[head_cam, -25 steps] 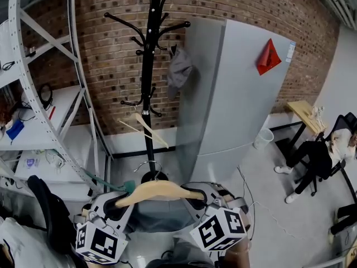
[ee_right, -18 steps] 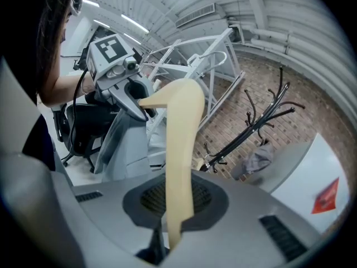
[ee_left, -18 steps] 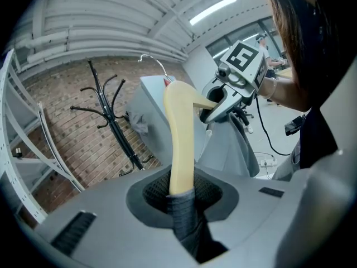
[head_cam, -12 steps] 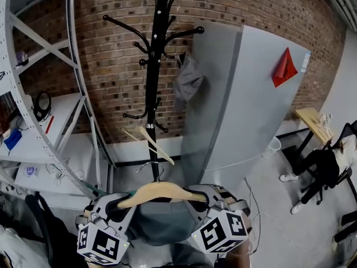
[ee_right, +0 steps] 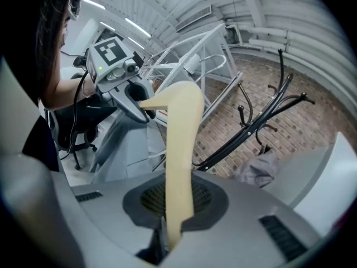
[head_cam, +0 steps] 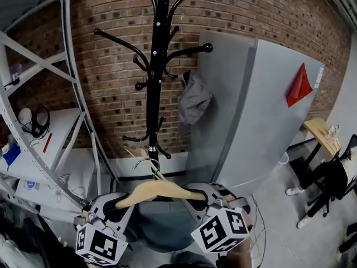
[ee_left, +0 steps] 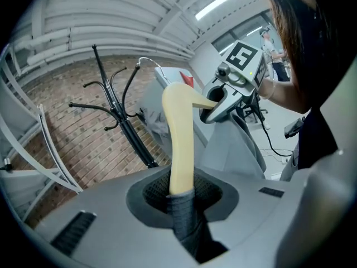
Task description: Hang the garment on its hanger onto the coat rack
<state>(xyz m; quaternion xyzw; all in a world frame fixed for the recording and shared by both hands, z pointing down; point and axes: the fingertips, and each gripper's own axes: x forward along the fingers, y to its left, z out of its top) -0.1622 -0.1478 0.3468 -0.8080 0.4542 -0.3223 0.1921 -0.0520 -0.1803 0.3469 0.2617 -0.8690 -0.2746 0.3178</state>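
Head view: left gripper (head_cam: 116, 204) and right gripper (head_cam: 198, 197) each clamp one end of the stiff wooden hanger (head_cam: 159, 189); the soft, likely light garment (head_cam: 162, 226) droops below, coat rack (head_cam: 153, 94) at twelve o'clock.

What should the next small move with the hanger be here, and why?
Probably raise the wooden hanger and carry it forward toward the coat rack. The left gripper and right gripper are each clamped on one end, with the garment hanging beneath, but the wire hook is not yet on any peg and sits well below the free upper peg.
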